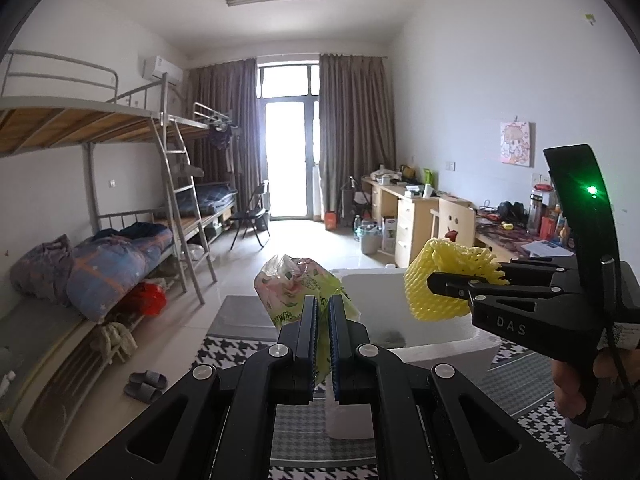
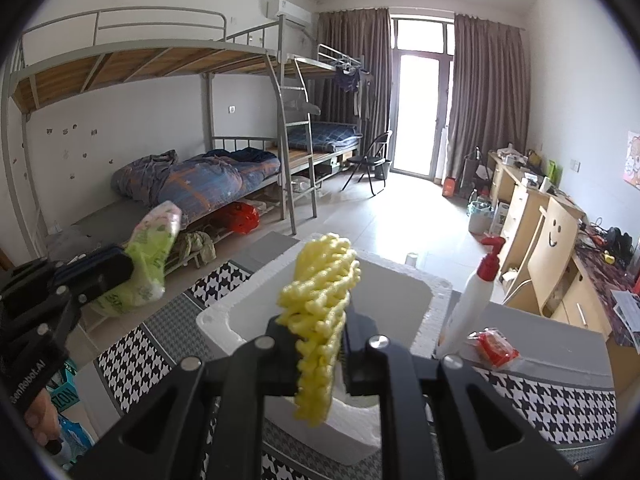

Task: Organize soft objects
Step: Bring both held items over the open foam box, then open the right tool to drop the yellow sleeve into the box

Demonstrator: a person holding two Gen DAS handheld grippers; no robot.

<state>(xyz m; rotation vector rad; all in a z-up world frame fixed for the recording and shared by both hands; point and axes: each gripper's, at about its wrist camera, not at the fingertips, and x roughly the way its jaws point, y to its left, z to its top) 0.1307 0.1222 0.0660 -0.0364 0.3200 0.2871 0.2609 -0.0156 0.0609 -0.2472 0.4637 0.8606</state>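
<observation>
Left gripper (image 1: 324, 320) pinches a plastic bag (image 1: 298, 284), right gripper (image 2: 316, 344) a yellow foam net (image 2: 320, 304), above the foam box (image 2: 240, 316) (pump bottle (image 2: 472, 296) beside it) on a checked cloth (image 2: 540, 396); bunk beds (image 2: 160, 80) behind.

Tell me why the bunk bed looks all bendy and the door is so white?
Both wrist views use fisheye lenses, so the bunk bed rails curve near the edges; daylight overexposes the balcony door in the left wrist view, and it glares in the right wrist view too.
</observation>
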